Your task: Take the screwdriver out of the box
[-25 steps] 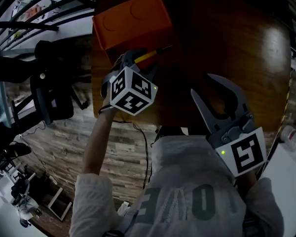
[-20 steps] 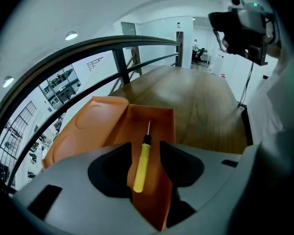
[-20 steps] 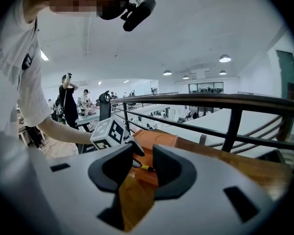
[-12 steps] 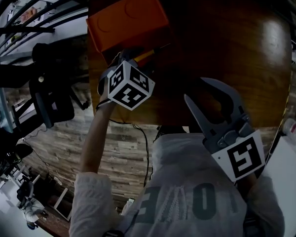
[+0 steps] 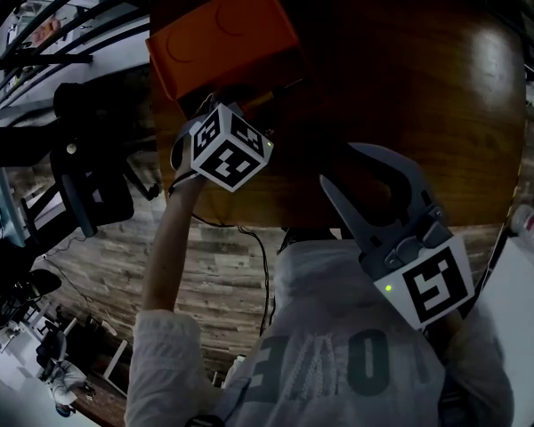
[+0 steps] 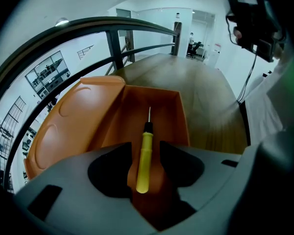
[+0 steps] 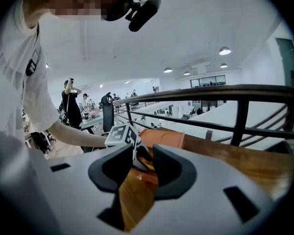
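The orange box [image 5: 218, 29] stands open at the table's far left corner, its lid [image 6: 73, 126] folded back. A screwdriver [image 6: 145, 155] with a yellow handle lies along the floor of the tray, its thin blade pointing away from me. My left gripper [image 6: 146, 148] is down over the tray. Its jaws stand open on either side of the handle, with orange showing in the gaps. In the head view the left gripper [image 5: 236, 105] and its marker cube hide the screwdriver. My right gripper [image 5: 338, 167] hangs open and empty over the table's near edge.
The box sits on a brown wooden table [image 5: 427, 87] beside a dark metal railing [image 6: 112, 31]. A black office chair [image 5: 89, 176] stands on the floor to the left. A white surface with a bottle [image 5: 529, 225] lies at the right.
My left gripper has moved forward and left over the tray, so the yellow handle that showed beside it in the head view is now covered. My right gripper drifted slightly left.
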The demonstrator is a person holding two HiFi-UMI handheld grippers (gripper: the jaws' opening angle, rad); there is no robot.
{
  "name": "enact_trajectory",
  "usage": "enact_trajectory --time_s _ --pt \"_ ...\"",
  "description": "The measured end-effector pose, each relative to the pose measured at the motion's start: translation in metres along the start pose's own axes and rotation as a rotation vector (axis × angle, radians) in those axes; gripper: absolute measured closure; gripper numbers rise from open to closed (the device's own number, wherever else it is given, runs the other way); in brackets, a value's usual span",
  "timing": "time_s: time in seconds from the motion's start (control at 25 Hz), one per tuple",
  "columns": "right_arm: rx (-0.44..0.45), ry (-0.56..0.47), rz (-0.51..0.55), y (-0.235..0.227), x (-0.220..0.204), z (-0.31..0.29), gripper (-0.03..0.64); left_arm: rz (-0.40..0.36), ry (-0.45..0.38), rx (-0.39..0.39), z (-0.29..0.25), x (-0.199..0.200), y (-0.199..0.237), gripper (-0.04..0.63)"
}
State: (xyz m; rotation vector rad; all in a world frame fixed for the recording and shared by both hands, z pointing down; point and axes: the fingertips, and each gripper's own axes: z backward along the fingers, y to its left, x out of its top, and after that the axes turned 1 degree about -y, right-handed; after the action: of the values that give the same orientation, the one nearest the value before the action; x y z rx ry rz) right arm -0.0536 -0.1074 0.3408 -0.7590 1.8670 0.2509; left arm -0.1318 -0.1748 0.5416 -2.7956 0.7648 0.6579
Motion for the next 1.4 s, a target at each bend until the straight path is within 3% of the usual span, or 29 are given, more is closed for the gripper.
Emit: enact_trajectory --time_s 0.68,0.92,1.4 --pt "0.018 0.037 -0.019 -0.007 -0.014 -0.012 0.495 -0.089 0.083 -0.071 -0.017 -0.015 -0.002 0.430" --pt "0.011 0.031 0.005 -0.008 -0.012 -0.012 0.495 -0.152 0.107 -0.092 -0.017 -0.011 -0.005 0.506" --pt "0.017 0.028 -0.006 -0.010 -0.014 -0.014 0.495 -0.140 0.109 -0.109 -0.017 -0.011 -0.004 0.511"
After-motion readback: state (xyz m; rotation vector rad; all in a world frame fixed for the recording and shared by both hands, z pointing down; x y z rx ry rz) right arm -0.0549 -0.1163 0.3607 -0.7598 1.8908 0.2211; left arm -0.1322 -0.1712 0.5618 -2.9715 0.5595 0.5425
